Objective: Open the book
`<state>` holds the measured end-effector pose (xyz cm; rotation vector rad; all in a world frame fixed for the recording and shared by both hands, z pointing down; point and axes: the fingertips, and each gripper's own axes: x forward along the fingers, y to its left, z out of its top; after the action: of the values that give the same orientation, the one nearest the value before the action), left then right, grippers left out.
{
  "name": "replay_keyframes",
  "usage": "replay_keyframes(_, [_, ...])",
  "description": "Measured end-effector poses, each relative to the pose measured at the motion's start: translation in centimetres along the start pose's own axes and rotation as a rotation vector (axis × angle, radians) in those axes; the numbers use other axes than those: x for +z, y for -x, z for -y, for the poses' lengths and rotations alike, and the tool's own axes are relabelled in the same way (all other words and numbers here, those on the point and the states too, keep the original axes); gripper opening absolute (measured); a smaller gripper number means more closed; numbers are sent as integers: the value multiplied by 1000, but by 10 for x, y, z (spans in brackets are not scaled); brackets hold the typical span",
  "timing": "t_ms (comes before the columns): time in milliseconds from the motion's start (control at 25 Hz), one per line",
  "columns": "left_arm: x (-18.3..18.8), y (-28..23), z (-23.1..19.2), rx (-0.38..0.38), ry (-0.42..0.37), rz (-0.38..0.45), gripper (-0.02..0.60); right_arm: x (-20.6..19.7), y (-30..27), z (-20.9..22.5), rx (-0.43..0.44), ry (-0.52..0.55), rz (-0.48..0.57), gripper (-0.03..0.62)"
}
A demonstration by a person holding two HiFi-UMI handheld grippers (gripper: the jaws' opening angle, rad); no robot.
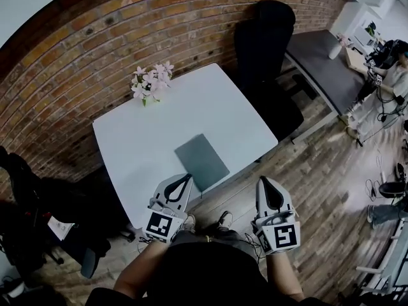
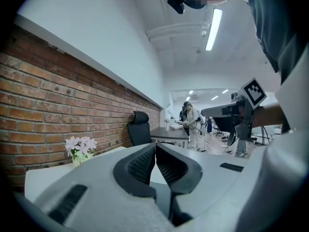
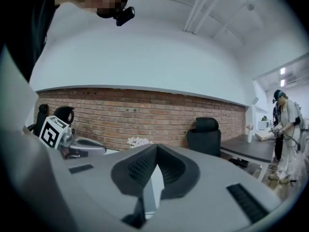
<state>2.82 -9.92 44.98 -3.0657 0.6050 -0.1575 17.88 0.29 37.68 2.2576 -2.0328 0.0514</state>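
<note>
- The book (image 1: pixel 201 161) is a thin grey-green one, lying closed and flat on the white surface (image 1: pixel 140 139), close to the edge nearest the person. The cover isn't lifted at all yet.
- The left gripper (image 1: pixel 185 178) hovers just beside the book's near-left corner. Its jaws are pressed together with nothing between them.
- The right gripper (image 1: pixel 263 181) is off to the book's right, past the surface edge and over the wooden floor. Its jaws are together too, and empty.
- The flowers (image 1: pixel 152 81) sit well beyond the book at the far corner, so they're no bother.
- My take on doing this well: I can't tell from here which side the spine is on, so I'd sort that out first.
- Then slip one closed tip under the free edge of the cover instead of trying to pinch it, and lift slowly.
- I'd rest the other gripper on the spine side. The book looks light and could probably skate off the surface.
</note>
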Motion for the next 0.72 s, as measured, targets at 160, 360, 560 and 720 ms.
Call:
replay_keyframes(160, [-7,-17,8,50,6,-36,26,-1,-12,19,37,-28,-9,14])
replay_keyframes(360, [-31,-42,19,76,-18,-90,26,-9,-23,32,91,-38,-9,14])
replay_keyframes(560, [-56,-65,21,85,-15,-149,26,-19,-32,44,124,-51,-9,14])
replay_keyframes(720, [-85,-81,29,69,-26,-224,28,-31,-35,52,128,-67,-64,14])
